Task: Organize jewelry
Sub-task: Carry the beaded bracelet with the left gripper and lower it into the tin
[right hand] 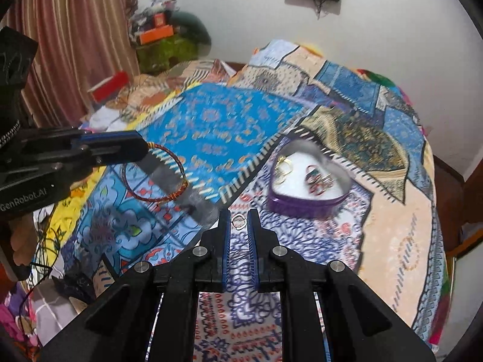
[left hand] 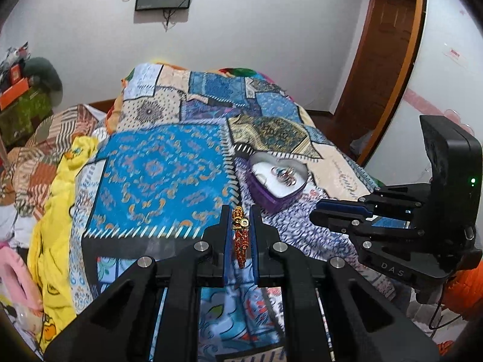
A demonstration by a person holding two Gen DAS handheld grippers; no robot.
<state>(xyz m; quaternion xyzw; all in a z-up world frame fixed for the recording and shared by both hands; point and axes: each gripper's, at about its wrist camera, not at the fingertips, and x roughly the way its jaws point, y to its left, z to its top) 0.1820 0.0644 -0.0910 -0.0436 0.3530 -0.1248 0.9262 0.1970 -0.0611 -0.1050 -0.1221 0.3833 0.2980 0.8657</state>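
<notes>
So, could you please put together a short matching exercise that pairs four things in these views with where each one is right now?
Things:
1. red and gold bangle
2. small silver ring
3. heart-shaped purple tin
4. cluster of rings

Places:
A. lying inside the tin on its white lining
B. held between the fingers of the left gripper
C. sitting open on the patchwork quilt
D. between the fingertips of the right gripper

Pairs: 1-B, 2-D, 3-C, 4-A
</notes>
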